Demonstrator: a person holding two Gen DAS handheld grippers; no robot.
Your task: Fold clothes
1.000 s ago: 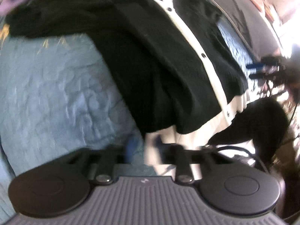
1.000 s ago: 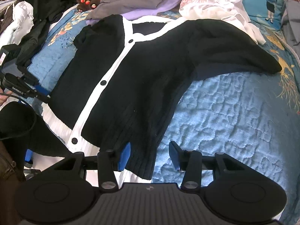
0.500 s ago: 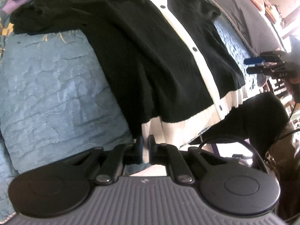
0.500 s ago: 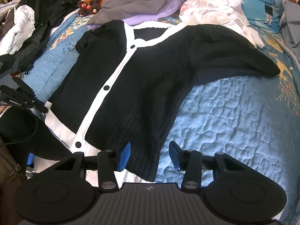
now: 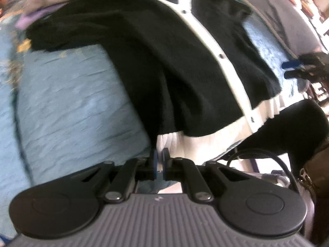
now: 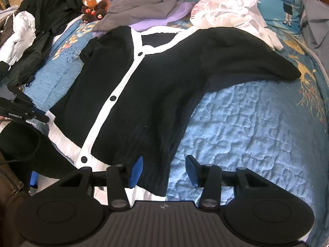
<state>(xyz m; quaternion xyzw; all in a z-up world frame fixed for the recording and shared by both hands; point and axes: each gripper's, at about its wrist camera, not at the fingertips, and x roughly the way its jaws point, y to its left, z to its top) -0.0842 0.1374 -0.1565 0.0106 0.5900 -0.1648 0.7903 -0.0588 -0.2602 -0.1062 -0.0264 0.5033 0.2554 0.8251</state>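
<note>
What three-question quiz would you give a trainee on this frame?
1. True or false: the right gripper is clamped on the black knit cardigan with white trim.
2. The left gripper is shut on which part of the cardigan? A) the bottom hem B) a sleeve cuff C) the neckline
3. What surface does the cardigan lie on?

Key:
1. False. Its jaws are open, with the hem corner lying between the fingers unpinched.
2. A.
3. The blue quilted bedspread.
</note>
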